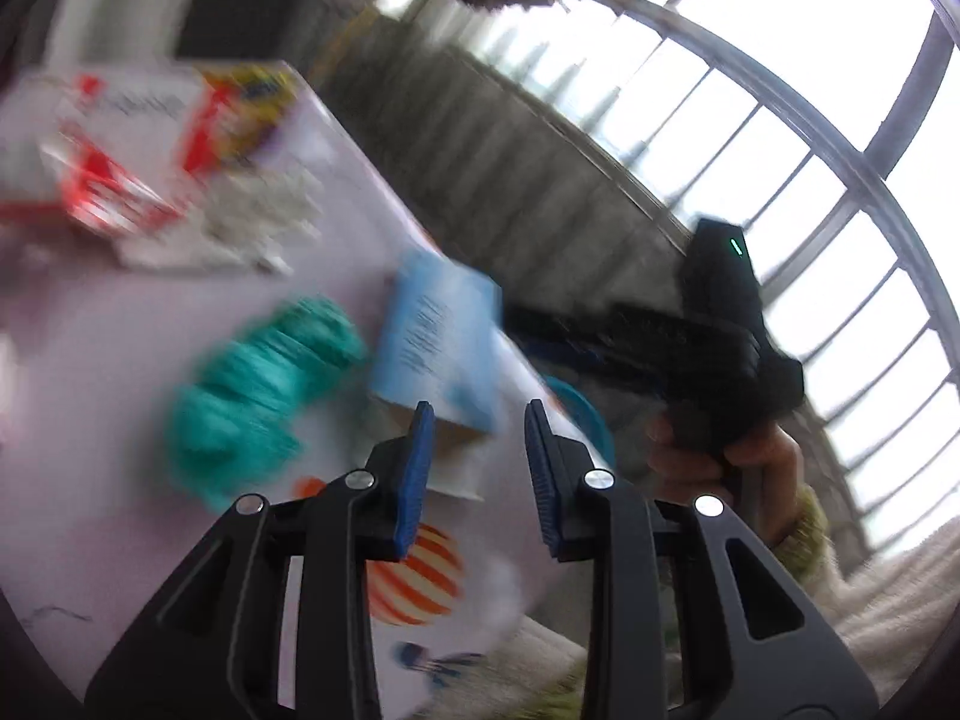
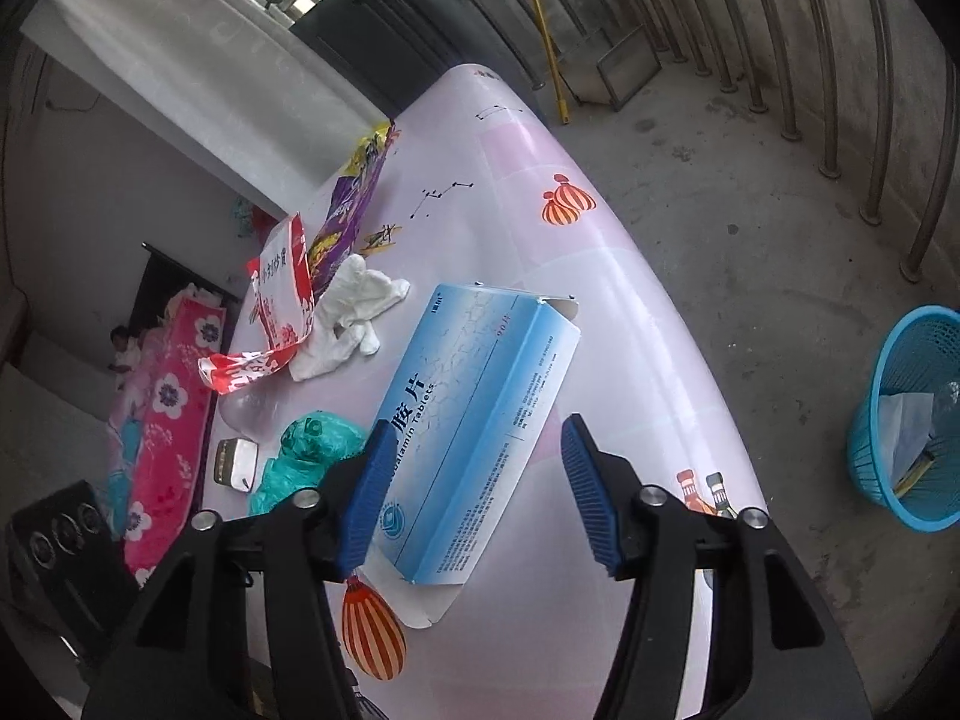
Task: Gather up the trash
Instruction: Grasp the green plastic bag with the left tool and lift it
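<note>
A blue-and-white tablet box [image 2: 474, 414] lies on the pink tablecloth [image 2: 600, 276] with an end flap open. My right gripper [image 2: 477, 492] straddles it with jaws apart: the left pad sits at the box's edge and the right pad stands clear of it. Nearby lie a teal plastic bag [image 2: 312, 450], a white crumpled tissue [image 2: 354, 312], a red-and-white wrapper [image 2: 276, 306] and a purple-yellow snack bag [image 2: 348, 210]. In the blurred left wrist view my left gripper [image 1: 480, 468] is open just short of the box [image 1: 438, 348], with nothing between its pads. The teal bag [image 1: 258, 384] is to its left.
A blue mesh bin [image 2: 912, 414] with trash inside stands on the concrete floor right of the table. A small metallic packet [image 2: 237, 462] lies near the teal bag. A dustpan [image 2: 618, 72] and railing bars are behind. A hand [image 1: 720, 456] holds the right gripper's handle.
</note>
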